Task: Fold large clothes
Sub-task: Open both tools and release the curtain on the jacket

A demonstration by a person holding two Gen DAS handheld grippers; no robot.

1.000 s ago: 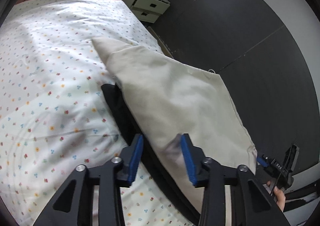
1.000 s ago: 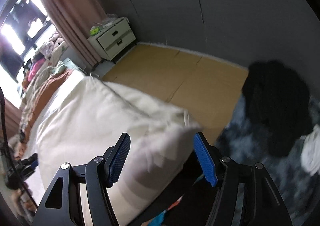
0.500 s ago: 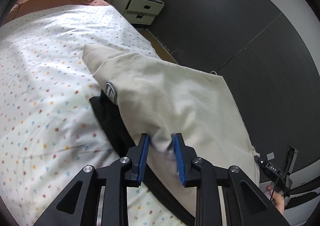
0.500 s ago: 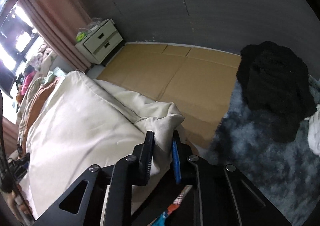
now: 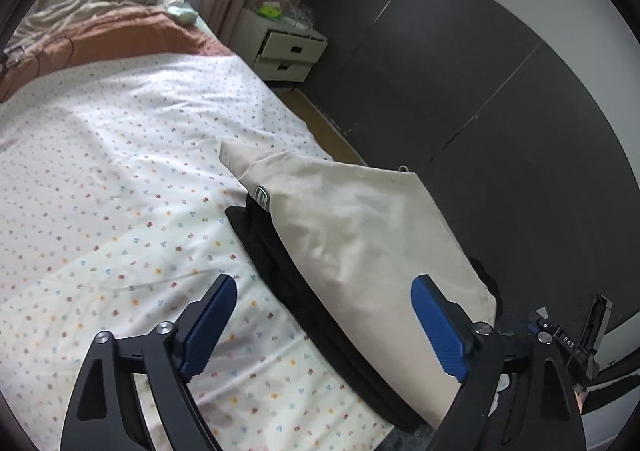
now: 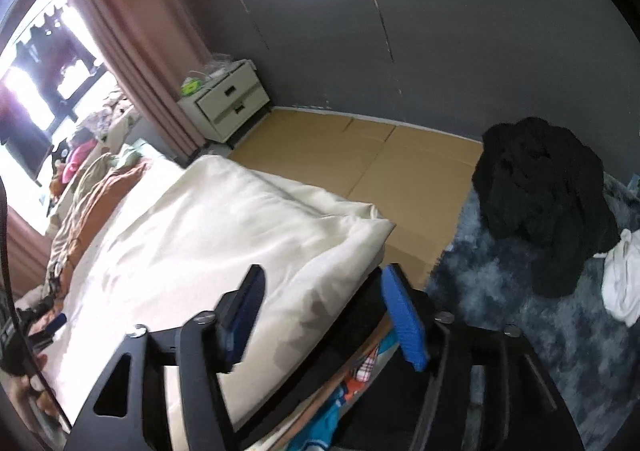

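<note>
My left gripper (image 5: 320, 325) has just been opening and now stands wide, with nothing pressed between its pads. My right gripper (image 6: 324, 317) has just been opening too, and it stands apart above the cream garment (image 5: 360, 235). This garment lies folded near the bed's edge, its long axis from 5 to 11 o'clock, on a black garment (image 5: 288, 271). The dotted sheet (image 5: 120, 171) spreads at 10 o'clock. A nightstand (image 5: 288, 51) stands at 12 o'clock.

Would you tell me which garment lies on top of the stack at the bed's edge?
The cream garment lies on top; the black garment shows only as a dark edge beneath it.
</note>
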